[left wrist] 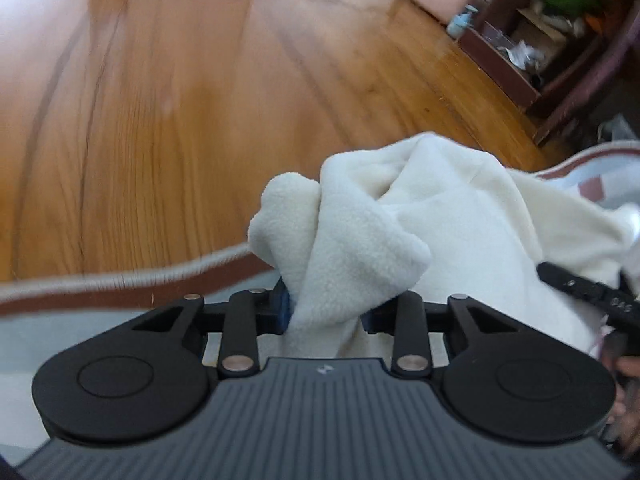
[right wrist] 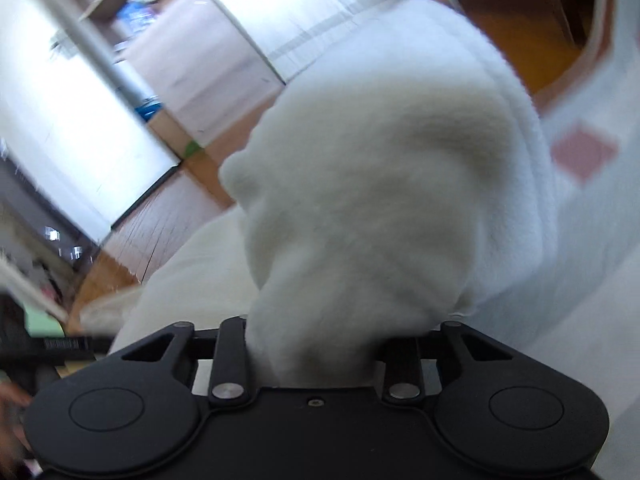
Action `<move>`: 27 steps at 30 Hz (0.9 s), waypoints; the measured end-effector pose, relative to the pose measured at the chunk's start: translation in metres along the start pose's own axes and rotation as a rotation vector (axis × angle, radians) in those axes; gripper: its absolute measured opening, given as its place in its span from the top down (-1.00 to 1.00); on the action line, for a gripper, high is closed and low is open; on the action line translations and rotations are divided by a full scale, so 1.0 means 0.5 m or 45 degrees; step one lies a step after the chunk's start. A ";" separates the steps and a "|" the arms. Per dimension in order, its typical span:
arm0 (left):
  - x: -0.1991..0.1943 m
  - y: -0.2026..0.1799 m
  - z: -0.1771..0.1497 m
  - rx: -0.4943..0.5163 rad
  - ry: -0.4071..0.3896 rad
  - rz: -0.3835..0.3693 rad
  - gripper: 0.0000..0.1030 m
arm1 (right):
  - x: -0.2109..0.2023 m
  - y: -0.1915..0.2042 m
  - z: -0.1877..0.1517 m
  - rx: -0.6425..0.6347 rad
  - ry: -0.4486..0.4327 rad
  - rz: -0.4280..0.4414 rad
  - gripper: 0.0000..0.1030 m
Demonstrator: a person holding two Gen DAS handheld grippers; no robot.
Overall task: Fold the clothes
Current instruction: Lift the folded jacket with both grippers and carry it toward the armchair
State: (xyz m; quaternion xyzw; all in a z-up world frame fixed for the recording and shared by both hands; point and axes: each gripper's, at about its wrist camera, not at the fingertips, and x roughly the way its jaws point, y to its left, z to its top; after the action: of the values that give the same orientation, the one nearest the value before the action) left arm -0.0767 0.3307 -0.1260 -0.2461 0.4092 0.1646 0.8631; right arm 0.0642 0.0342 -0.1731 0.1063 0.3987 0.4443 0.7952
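Cream fleece garment (left wrist: 400, 224) is bunched up and pinched at two spots right now. Left hand-held gripper (left wrist: 326, 312) has its jaws closed tight on a thick fold of it, blue pads just peeking out either side of the fabric. Right hand-held gripper (right wrist: 314, 344) is clamped on another wad, and the fleece balloons up so much it hides the fingertips completely. Rest of the garment drapes down onto a pale blanket (left wrist: 600, 176) with a reddish-brown border and squares. Wooden floor (left wrist: 180, 100) is behind it, plus a dark wooden shelf unit (left wrist: 560, 48) stuffed with clutter. Right view is pretty blurry.
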 end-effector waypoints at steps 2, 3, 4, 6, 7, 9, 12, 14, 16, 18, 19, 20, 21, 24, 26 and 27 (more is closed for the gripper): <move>-0.006 -0.039 0.013 0.022 -0.010 0.017 0.44 | -0.022 0.010 0.005 -0.057 -0.038 -0.017 0.31; -0.009 -0.058 0.020 0.033 -0.015 0.026 0.44 | -0.033 0.012 0.008 -0.084 -0.056 -0.024 0.31; -0.012 -0.078 0.026 0.043 -0.021 0.034 0.45 | -0.044 0.014 0.013 -0.113 -0.076 -0.034 0.32; -0.017 -0.115 0.039 0.061 -0.028 0.046 0.45 | -0.069 0.005 0.029 -0.166 -0.123 -0.063 0.32; -0.012 -0.129 0.044 0.050 -0.022 0.031 0.45 | -0.085 -0.007 0.042 -0.163 -0.149 -0.056 0.33; 0.001 -0.157 0.047 0.023 -0.016 -0.013 0.45 | -0.117 -0.037 0.072 -0.136 -0.185 -0.046 0.33; 0.025 -0.207 0.060 0.019 -0.017 -0.095 0.45 | -0.154 -0.076 0.121 -0.178 -0.220 -0.122 0.33; 0.044 -0.252 0.079 0.052 -0.025 -0.140 0.45 | -0.183 -0.104 0.157 -0.196 -0.245 -0.183 0.33; 0.069 -0.308 0.102 0.092 -0.034 -0.190 0.45 | -0.222 -0.133 0.188 -0.208 -0.280 -0.245 0.33; 0.094 -0.364 0.125 0.131 -0.042 -0.240 0.45 | -0.263 -0.157 0.213 -0.266 -0.317 -0.332 0.33; 0.108 -0.392 0.136 0.153 -0.044 -0.260 0.44 | -0.280 -0.168 0.222 -0.293 -0.329 -0.373 0.33; 0.127 -0.424 0.146 0.182 -0.041 -0.262 0.44 | -0.295 -0.183 0.230 -0.297 -0.338 -0.407 0.33; 0.146 -0.456 0.155 0.211 -0.038 -0.265 0.44 | -0.308 -0.205 0.238 -0.282 -0.346 -0.440 0.33; 0.212 -0.512 0.160 0.289 -0.048 -0.144 0.36 | -0.317 -0.269 0.247 -0.273 -0.348 -0.606 0.26; 0.257 -0.540 0.158 0.339 -0.059 -0.033 0.28 | -0.282 -0.307 0.249 -0.335 -0.296 -0.796 0.18; 0.280 -0.554 0.157 0.363 -0.065 0.022 0.28 | -0.263 -0.337 0.254 -0.306 -0.263 -0.863 0.15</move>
State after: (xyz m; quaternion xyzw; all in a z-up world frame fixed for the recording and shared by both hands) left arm 0.1926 0.1577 -0.1132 -0.1131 0.4086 0.1183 0.8979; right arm 0.2236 -0.1443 -0.1066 -0.0816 0.2738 0.1865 0.9400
